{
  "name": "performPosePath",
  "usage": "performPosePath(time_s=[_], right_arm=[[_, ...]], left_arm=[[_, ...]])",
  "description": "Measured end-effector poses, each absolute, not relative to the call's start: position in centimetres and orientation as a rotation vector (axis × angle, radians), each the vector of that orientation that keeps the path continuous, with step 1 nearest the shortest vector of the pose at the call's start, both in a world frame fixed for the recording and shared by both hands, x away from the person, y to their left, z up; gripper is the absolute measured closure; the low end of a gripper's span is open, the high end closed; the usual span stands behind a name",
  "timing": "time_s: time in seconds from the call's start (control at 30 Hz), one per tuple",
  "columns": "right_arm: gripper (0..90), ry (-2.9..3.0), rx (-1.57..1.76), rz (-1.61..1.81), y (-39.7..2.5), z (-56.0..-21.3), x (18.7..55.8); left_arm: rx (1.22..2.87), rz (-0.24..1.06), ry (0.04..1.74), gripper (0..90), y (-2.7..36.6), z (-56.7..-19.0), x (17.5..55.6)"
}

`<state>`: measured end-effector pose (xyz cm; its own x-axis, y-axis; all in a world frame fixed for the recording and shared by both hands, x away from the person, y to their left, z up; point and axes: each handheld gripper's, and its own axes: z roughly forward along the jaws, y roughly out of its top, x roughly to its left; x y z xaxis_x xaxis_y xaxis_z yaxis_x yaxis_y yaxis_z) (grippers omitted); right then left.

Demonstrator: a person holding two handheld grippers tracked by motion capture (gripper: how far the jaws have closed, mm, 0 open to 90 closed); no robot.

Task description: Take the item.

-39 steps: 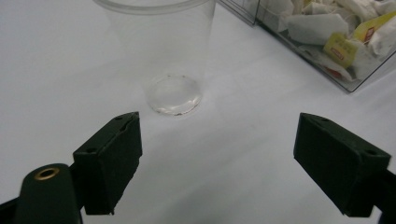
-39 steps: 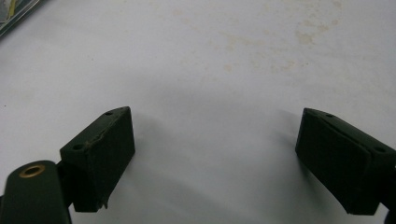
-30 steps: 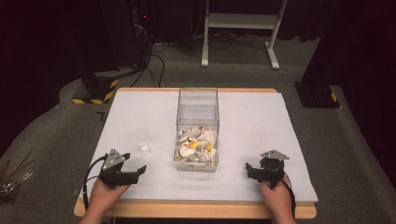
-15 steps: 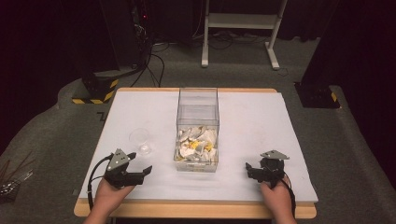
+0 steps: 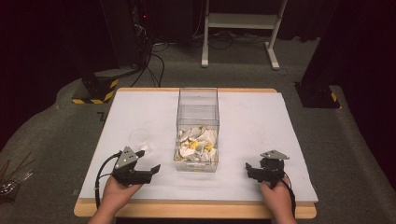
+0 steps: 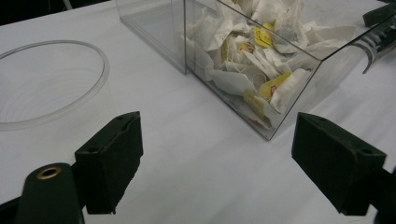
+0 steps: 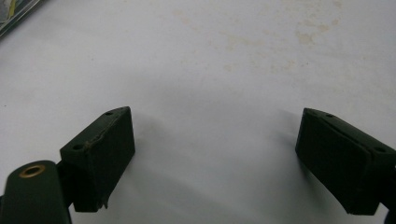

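Note:
A clear plastic box (image 5: 197,112) stands in the middle of the white-covered table (image 5: 252,121), its near end heaped with crumpled white and yellow packets (image 5: 198,145). My left gripper (image 5: 152,170) lies near the front edge, left of the box, pointing toward it, open with nothing in it. In the left gripper view the open left gripper (image 6: 219,158) frames bare cloth, with the box corner (image 6: 261,93) just ahead and a clear cup (image 6: 46,84) to the left. My right gripper (image 5: 249,170) rests right of the box. In its own view the right gripper (image 7: 215,158) is open over stained cloth.
The clear cup (image 5: 139,137) stands on the table between the left gripper and the box's far end. Beyond the table's back edge are a dark cabinet with cables (image 5: 140,51) and a white stand (image 5: 240,32). A black post base (image 5: 317,93) sits at the right.
My left gripper has slid a little to the right, toward the box. The right gripper, the box and the cup have stayed put.

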<state>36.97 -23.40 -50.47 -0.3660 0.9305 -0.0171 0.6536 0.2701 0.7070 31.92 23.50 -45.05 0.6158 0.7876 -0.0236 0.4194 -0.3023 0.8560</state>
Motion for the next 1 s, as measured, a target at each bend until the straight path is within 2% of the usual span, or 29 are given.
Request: performPosePath(time_s=[1.0], right_arm=[[11.7,2.114,1.429,0.862,-23.4,-50.5,37.0]], left_arm=[[1.917,0.463,0.874,17.9,19.2,-41.5,34.5]])
